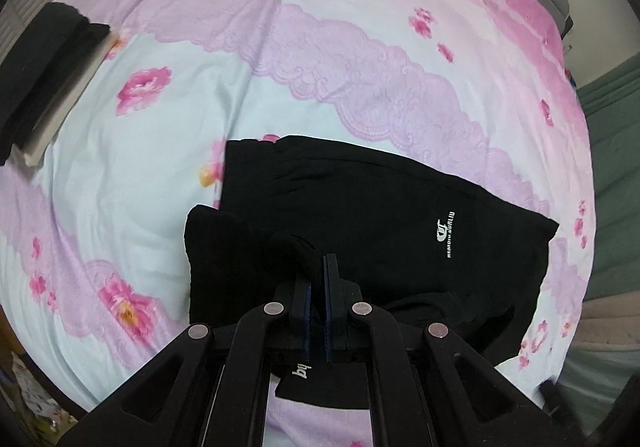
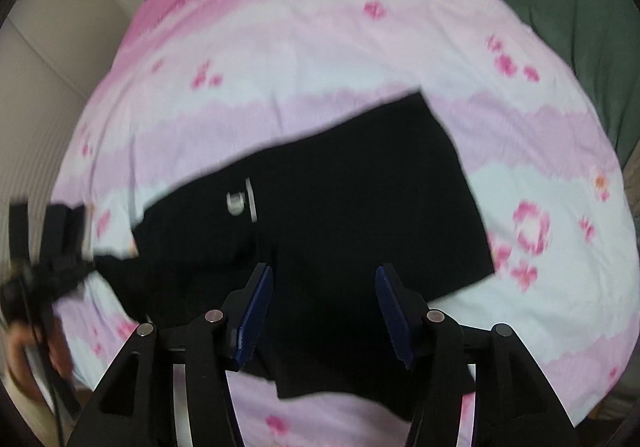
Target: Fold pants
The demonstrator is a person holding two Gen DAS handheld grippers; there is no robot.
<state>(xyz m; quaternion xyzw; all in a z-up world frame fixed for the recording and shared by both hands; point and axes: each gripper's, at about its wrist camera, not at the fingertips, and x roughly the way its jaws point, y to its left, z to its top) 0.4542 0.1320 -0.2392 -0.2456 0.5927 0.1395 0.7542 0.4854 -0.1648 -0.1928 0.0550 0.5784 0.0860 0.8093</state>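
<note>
The pants carry a white logo mark with a line of small capital letters, too small to read, ahead and right of the left fingers. Below those fingers, a black fabric edge shows white letters "bų", upside down.

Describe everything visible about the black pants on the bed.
The black pants are soft, matte knit fabric with a small white logo printed on them. They lie partly folded on the pink floral bedspread, with layers overlapping. The left hand-held gripper is shut on a raised fold of them. The right hand-held gripper is open above them, gripping nothing.
</note>
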